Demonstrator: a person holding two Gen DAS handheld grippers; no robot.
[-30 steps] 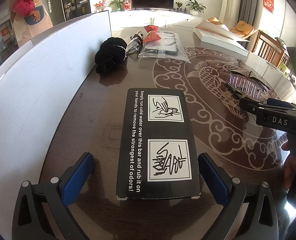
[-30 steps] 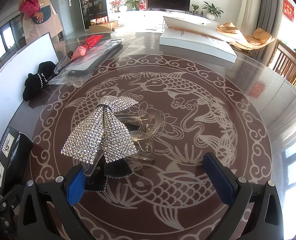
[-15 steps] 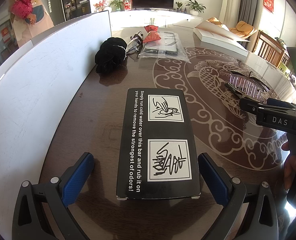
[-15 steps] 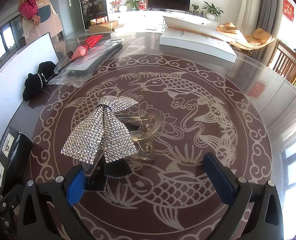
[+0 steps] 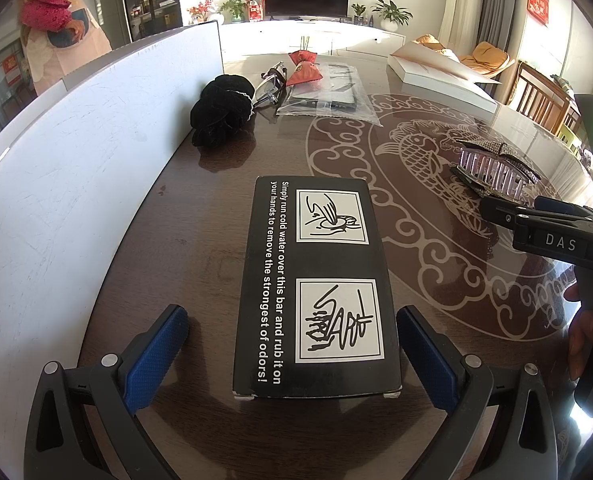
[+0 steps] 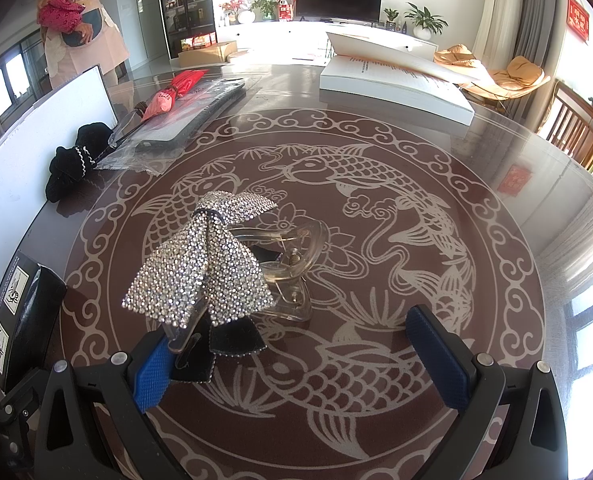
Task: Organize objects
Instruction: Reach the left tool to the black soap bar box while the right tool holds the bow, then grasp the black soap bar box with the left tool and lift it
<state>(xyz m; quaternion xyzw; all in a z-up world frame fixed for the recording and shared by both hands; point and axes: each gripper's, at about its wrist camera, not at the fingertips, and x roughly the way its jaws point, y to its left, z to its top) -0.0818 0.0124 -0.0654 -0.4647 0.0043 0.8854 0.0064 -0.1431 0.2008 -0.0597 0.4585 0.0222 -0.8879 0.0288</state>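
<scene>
A black box with white print [image 5: 316,288] lies flat on the brown table between the open fingers of my left gripper [image 5: 292,356]; neither pad touches it. The box also shows at the left edge of the right wrist view [image 6: 20,316]. A rhinestone bow hair claw [image 6: 212,268] with a clear clip rests on the fish-patterned table centre, in front of my open right gripper [image 6: 300,360]; its lower end lies against the left pad [image 6: 152,372]. It also shows in the left wrist view [image 5: 496,168], just beyond the right gripper's body [image 5: 552,236].
A white board [image 5: 76,160] stands along the left. A black scrunchie [image 5: 222,108], glasses [image 5: 270,84], a red pouch [image 5: 304,70] and a plastic-bagged item [image 5: 328,94] lie at the back. An open white book [image 6: 392,76] lies far right. A person stands at the far left.
</scene>
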